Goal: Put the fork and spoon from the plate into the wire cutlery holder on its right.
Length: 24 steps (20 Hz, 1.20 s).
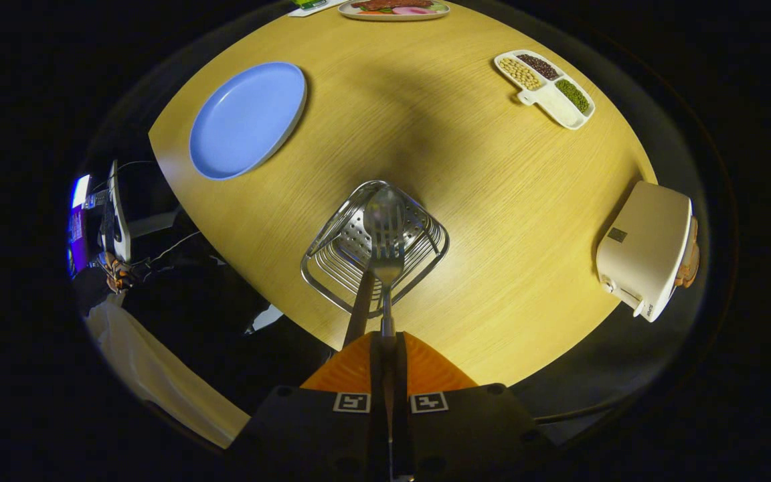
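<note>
— Fork (387, 264) and spoon (384, 213) are both off the blue plate (247, 120) now, I'd say; the plate sits bare, well off to the far left of the wire cutlery holder (425, 258).

— Where's the fork exactly?

— Pinched by its handle in the gripper (385, 345), fingers pressed together on it, tines pointing down over the holder's mouth. The spoon bowl shows just beyond the tines, and a darker handle (359, 304) leans on the near rim beside the fork; I can't tell whether that's the spoon's.

— So which step is this?

— The second piece going in, by my reckoning. Next it wants lowering straight so the tines clear the wires, then the fingers let go.

— Anything close by?

— No. The toaster (646, 258) and the divided bean dish (546, 87) stand well apart.
</note>
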Available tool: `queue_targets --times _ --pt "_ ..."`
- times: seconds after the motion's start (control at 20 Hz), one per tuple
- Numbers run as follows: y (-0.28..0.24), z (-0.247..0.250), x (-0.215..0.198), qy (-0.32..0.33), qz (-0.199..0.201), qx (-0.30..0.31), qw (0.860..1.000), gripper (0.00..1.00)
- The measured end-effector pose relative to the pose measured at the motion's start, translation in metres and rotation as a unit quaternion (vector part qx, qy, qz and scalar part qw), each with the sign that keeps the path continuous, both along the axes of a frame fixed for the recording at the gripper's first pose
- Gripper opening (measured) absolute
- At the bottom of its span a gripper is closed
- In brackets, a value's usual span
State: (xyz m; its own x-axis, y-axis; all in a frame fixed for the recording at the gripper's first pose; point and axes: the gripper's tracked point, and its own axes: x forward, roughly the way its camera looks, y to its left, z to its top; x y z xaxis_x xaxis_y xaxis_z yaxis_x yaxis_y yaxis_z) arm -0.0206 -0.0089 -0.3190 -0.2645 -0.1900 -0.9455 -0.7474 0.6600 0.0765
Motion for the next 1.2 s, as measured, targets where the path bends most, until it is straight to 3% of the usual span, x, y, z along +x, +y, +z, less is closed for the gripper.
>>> queue_targets --times 0.4,0.65,0.8,0.85,1.0,1.15,1.2 --pt "0.014 -0.008 0.007 0.018 -0.049 0.010 0.999 0.14" --pt "0.028 0.004 0.017 0.004 -0.071 0.048 0.996 0.26" --pt "0.038 0.018 0.023 -0.020 -0.093 0.087 0.992 0.46" --pt "0.041 0.024 0.024 -0.029 -0.105 0.101 0.989 0.61" --pt "0.051 0.046 0.020 -0.051 -0.126 0.146 0.980 0.69" --pt "0.059 0.066 0.019 -0.084 -0.161 0.193 0.964 1.00" --pt "0.059 0.072 0.022 -0.103 -0.174 0.206 0.958 1.00"
